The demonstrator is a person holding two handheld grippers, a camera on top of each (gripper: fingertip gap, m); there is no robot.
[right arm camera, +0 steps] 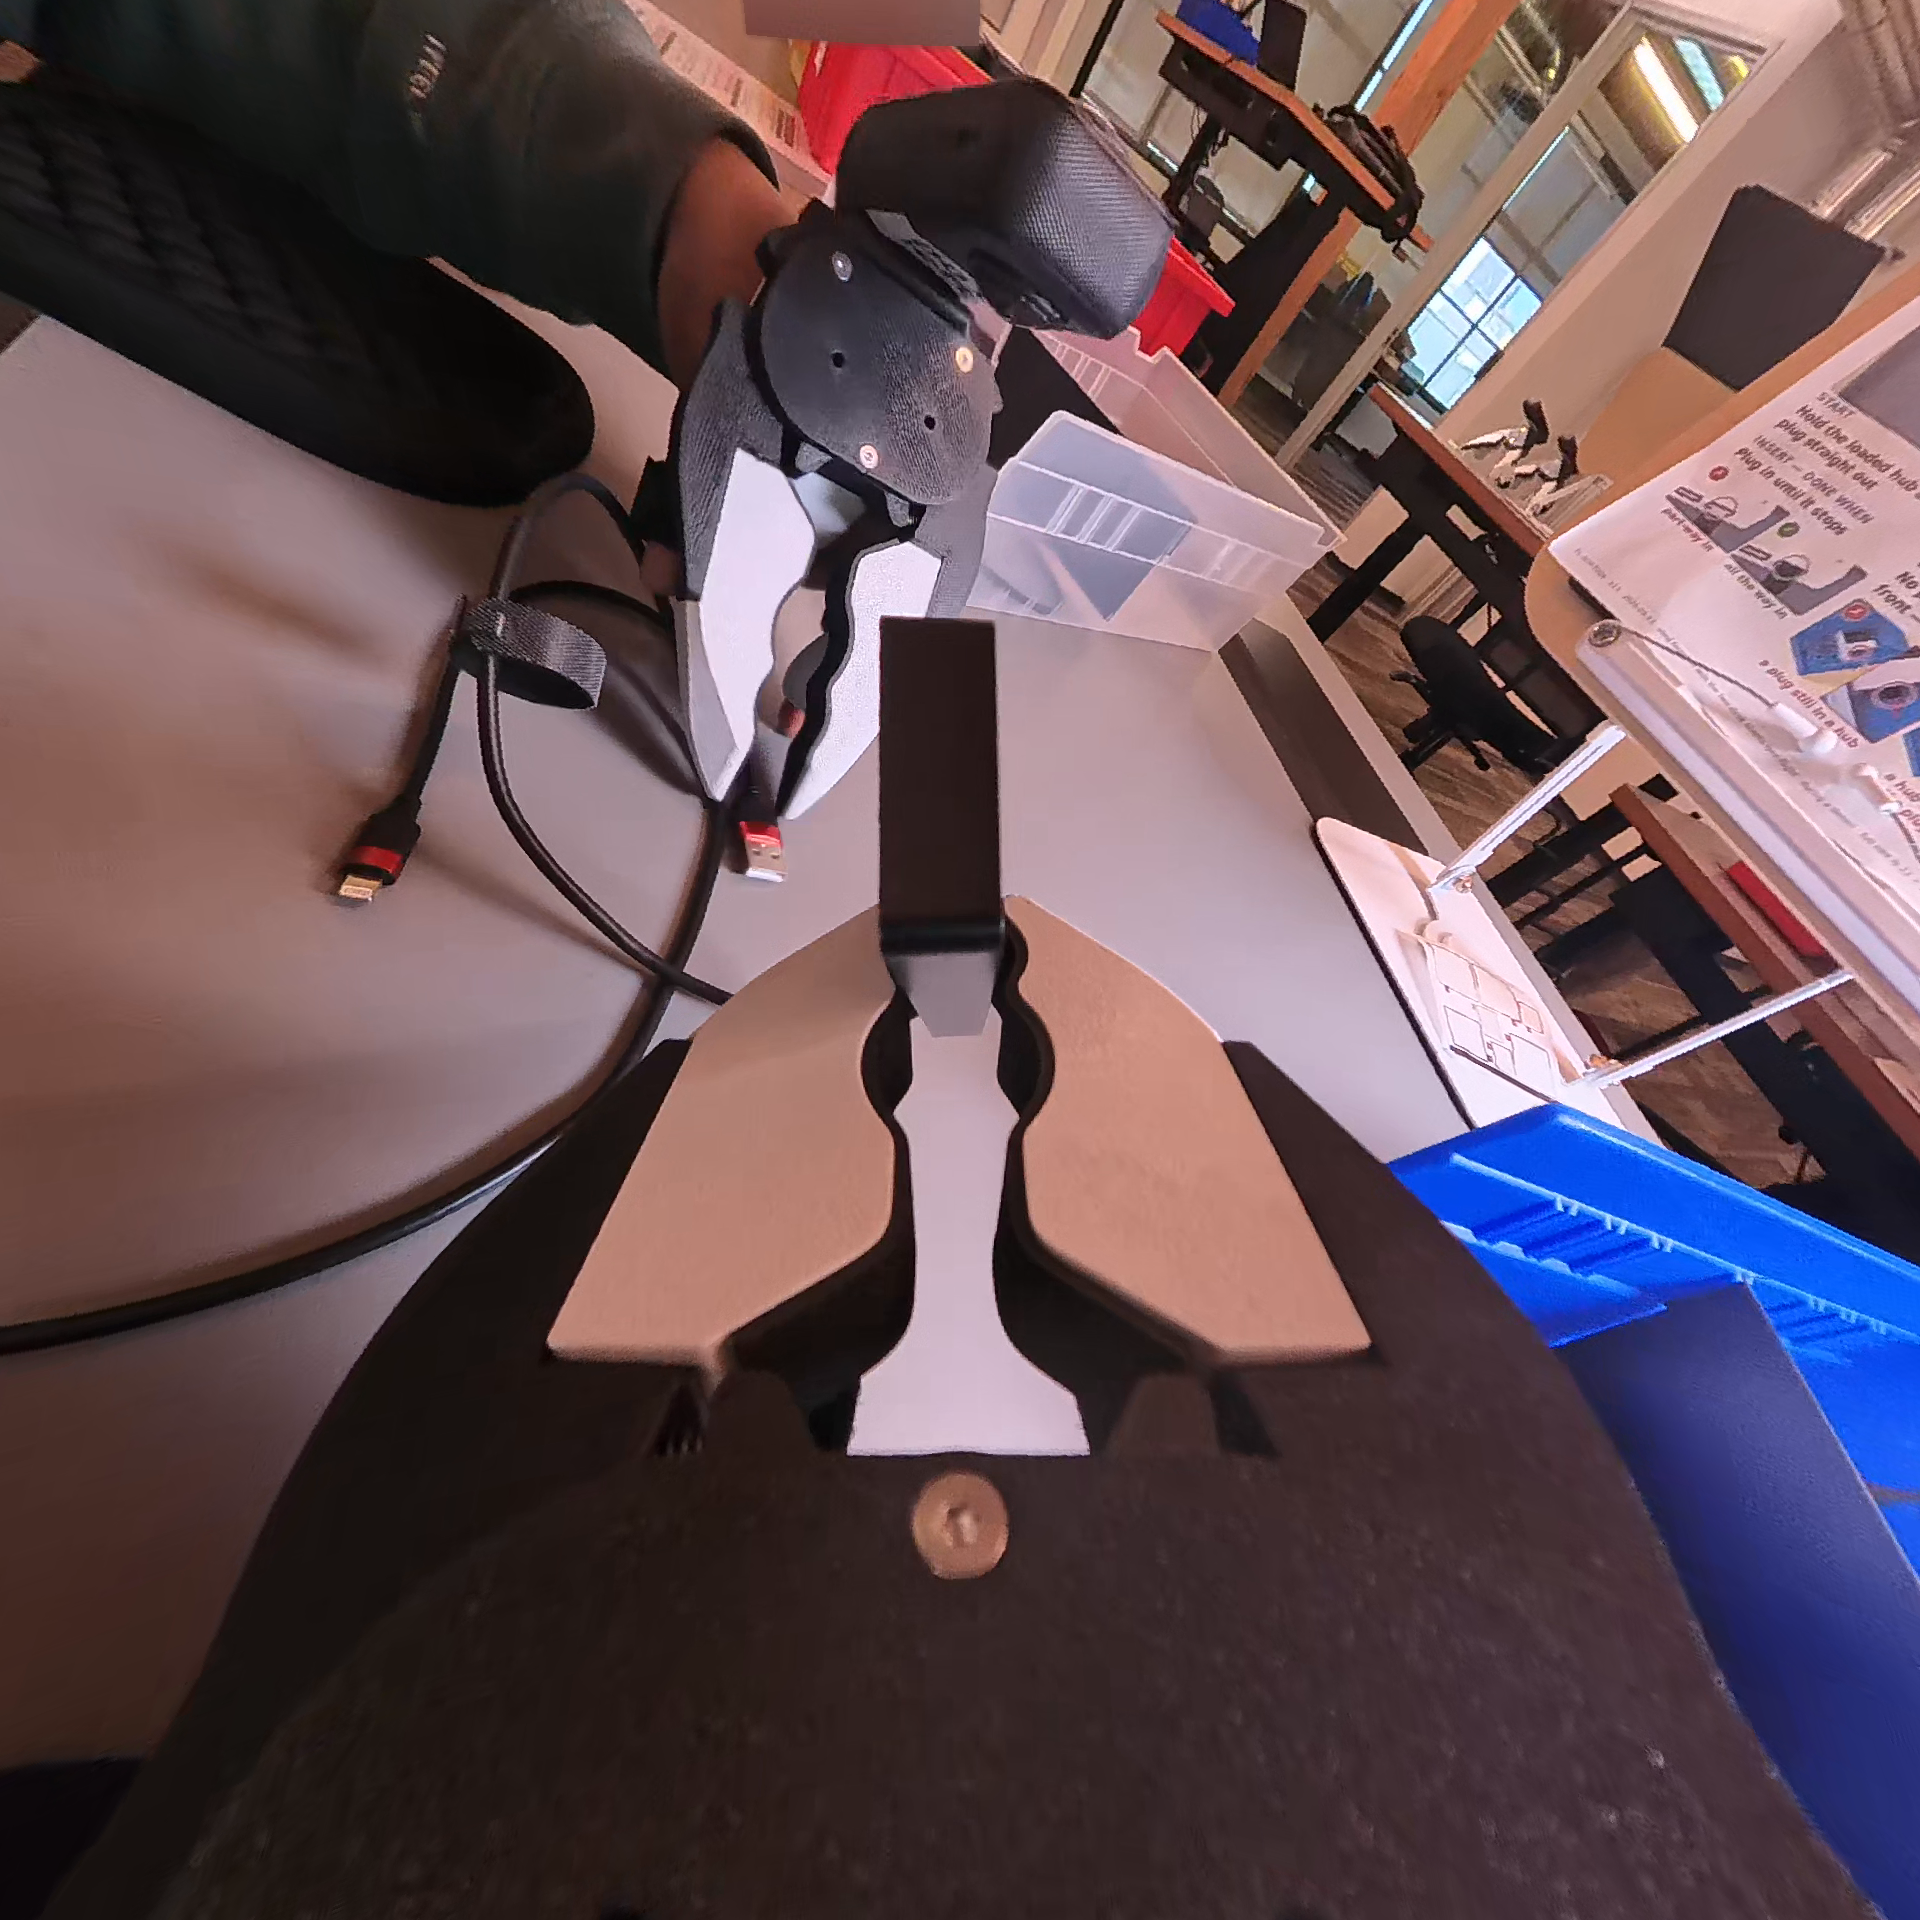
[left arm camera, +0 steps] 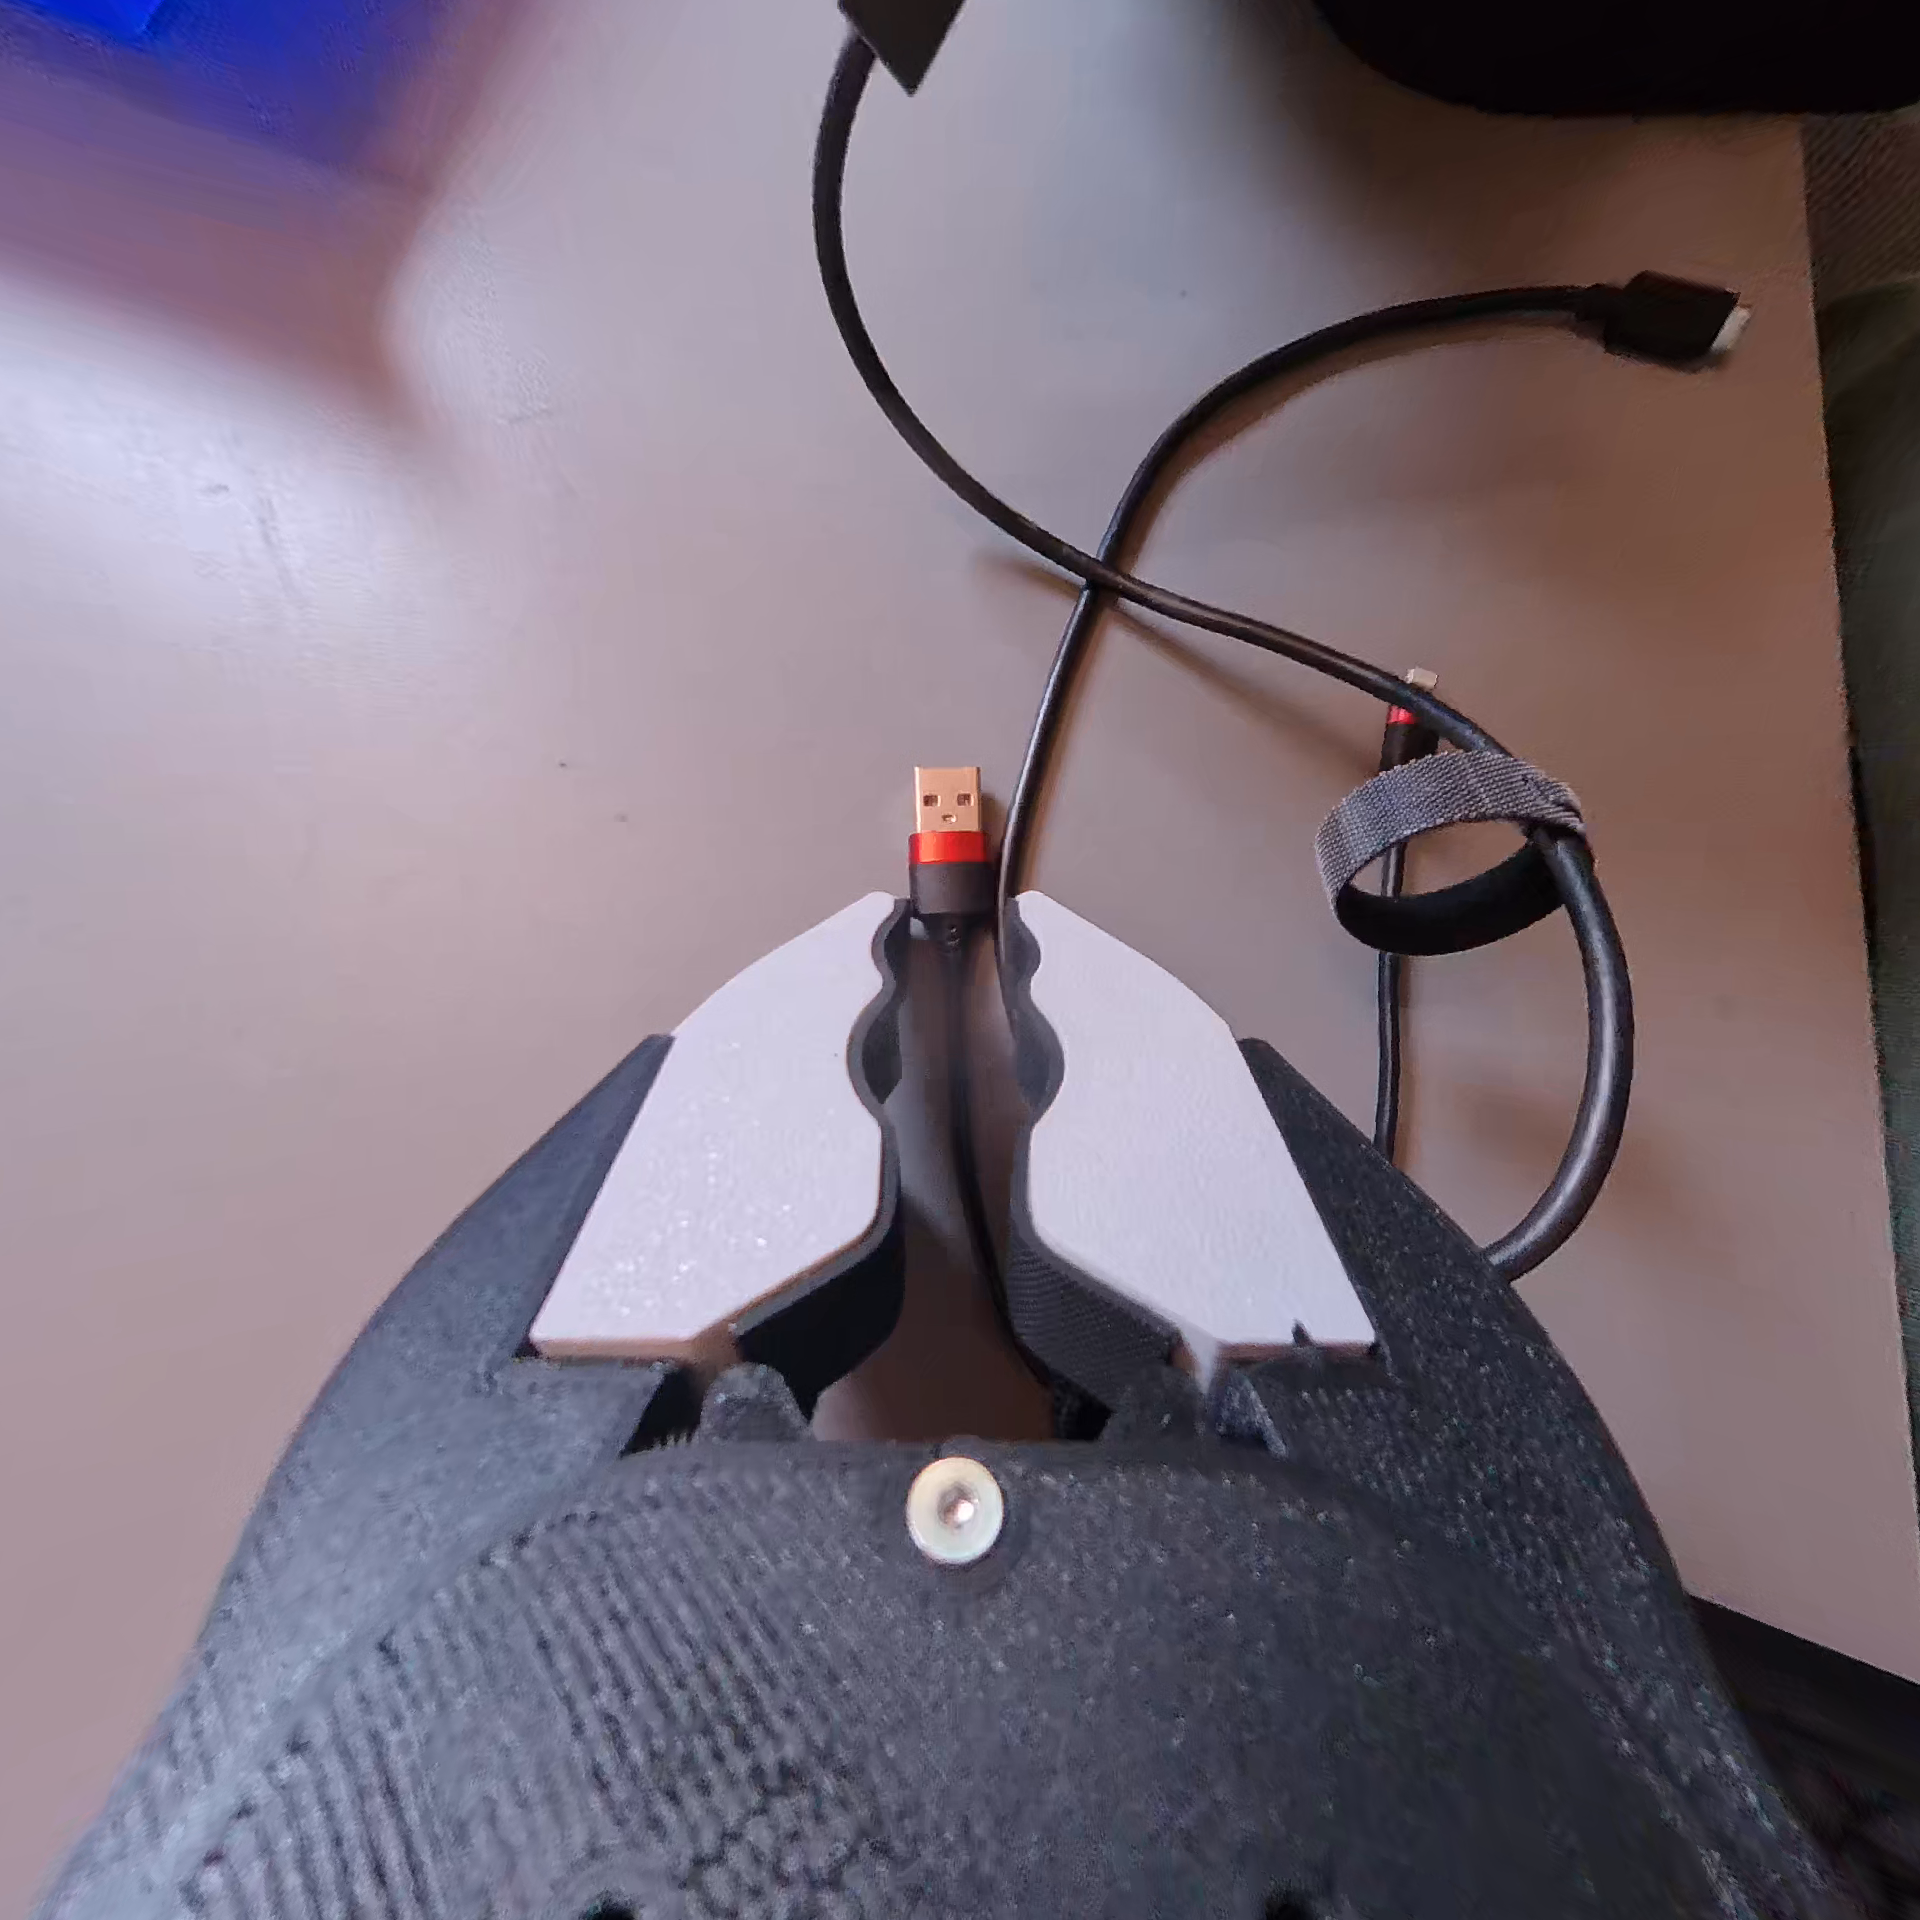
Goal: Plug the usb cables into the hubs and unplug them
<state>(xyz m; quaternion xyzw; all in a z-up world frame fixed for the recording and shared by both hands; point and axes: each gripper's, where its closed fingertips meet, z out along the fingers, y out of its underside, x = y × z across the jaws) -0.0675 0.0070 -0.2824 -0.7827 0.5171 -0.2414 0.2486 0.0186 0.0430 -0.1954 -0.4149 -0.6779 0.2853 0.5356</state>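
My left gripper (left arm camera: 951, 912) is shut on a USB cable's plug (left arm camera: 945, 826), which has a red collar and a gold metal tip pointing forward over the grey table (left arm camera: 520, 727). My right gripper (right arm camera: 940, 940) is shut on the end of a black rectangular hub (right arm camera: 935, 790), held above the table. The right wrist view shows the left gripper (right arm camera: 764, 774) just left of the hub with the plug (right arm camera: 762, 857) pointing down. A corner of the hub (left arm camera: 899, 42) shows at the top of the left wrist view. The red cable's small far end (right arm camera: 369, 868) lies on the table.
A thick black cable (left arm camera: 883, 364) with a grey strap (left arm camera: 1455, 821) loops across the table, ending in a black plug (left arm camera: 1673, 317). A clear plastic bin (right arm camera: 1143, 540), a blue bin (right arm camera: 1662, 1247) and an instruction sheet on a stand (right arm camera: 1766, 582) stand at the right. A person's sleeve (right arm camera: 416, 135) is behind. My right fingertips sit around 12 cm from my left ones.
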